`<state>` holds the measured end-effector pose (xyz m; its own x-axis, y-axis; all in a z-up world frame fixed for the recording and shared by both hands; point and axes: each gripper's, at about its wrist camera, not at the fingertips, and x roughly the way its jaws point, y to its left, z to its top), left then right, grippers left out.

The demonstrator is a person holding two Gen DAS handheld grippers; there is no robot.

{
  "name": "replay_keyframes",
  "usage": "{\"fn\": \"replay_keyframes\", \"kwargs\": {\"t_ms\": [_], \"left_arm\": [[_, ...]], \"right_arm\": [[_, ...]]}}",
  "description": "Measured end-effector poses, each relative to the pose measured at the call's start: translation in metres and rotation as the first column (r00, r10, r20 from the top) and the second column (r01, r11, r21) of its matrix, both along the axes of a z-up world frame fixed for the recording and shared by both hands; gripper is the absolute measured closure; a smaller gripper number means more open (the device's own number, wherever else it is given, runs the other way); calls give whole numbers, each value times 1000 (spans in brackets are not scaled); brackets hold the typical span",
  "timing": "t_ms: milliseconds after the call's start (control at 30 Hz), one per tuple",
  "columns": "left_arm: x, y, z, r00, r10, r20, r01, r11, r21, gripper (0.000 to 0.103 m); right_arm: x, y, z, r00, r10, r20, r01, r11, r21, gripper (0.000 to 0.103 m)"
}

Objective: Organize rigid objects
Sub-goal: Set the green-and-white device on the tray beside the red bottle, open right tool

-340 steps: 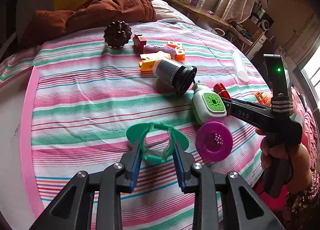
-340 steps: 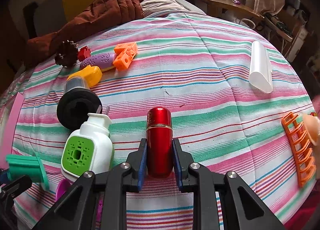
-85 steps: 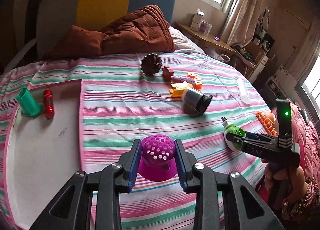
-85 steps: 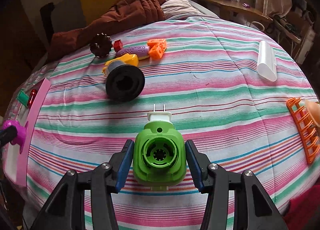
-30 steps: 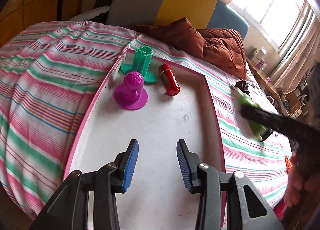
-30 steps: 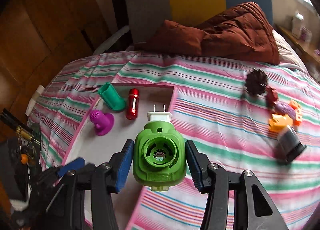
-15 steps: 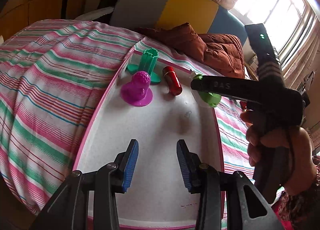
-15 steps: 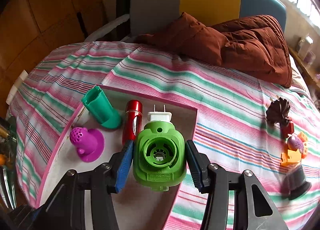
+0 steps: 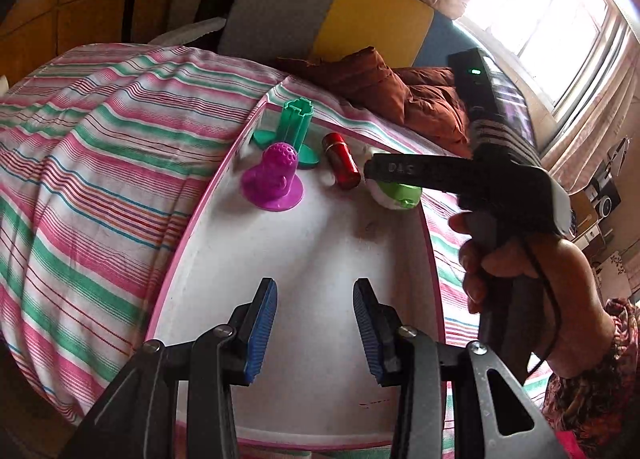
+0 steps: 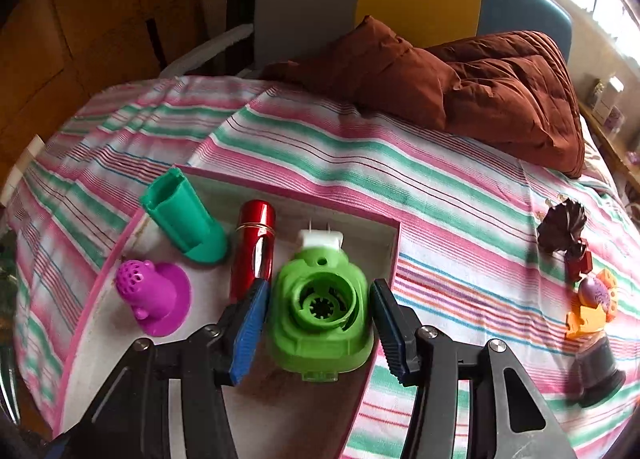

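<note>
A white tray with a pink rim (image 9: 188, 227) (image 10: 288, 191) lies on the striped bed. At its far end stand a green holder (image 9: 298, 123) (image 10: 184, 227) and a magenta perforated cap (image 9: 272, 183) (image 10: 154, 297), with a red cylinder (image 9: 340, 165) (image 10: 254, 247) lying beside them. My right gripper (image 10: 318, 319) (image 9: 384, 179) is shut on a green plug-in device (image 10: 320, 311) (image 9: 396, 193), low over the tray's far right corner, just right of the red cylinder. My left gripper (image 9: 314, 291) is open over the bare near half of the tray, holding nothing.
A brown quilt (image 10: 480, 87) lies at the head of the bed. On the bedspread to the right sit a dark pinecone-like piece (image 10: 562, 231), small orange and purple toys (image 10: 592, 299) and a black-ended cylinder (image 10: 596, 371). A person's hand (image 9: 520, 275) holds the right gripper.
My right gripper has carried the green plug-in device over the tray and lowered it beside the red cylinder. The left gripper has stayed still and open.
</note>
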<state>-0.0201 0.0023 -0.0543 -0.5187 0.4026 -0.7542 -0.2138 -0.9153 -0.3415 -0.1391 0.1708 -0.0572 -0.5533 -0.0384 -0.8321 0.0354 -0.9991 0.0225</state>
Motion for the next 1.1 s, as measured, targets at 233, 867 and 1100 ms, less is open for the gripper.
{"fn": "replay_keyframes", "kwargs": {"t_ms": [233,867,1100], "left_arm": [[3,1,0,1000,-1,2,1,1000,11,63],[34,-19,37,994,64,-89,-68,997,-48,63],[38,-13,44,993,52,-111,-58,997,-56,63]], "right_arm": [[33,13,25,997,0,-77,-4,999,-53,44],[83,93,16,992,-93,-83,85,992,-93,41],[90,128,18,984,-155,-83,147,984,-101,41]]}}
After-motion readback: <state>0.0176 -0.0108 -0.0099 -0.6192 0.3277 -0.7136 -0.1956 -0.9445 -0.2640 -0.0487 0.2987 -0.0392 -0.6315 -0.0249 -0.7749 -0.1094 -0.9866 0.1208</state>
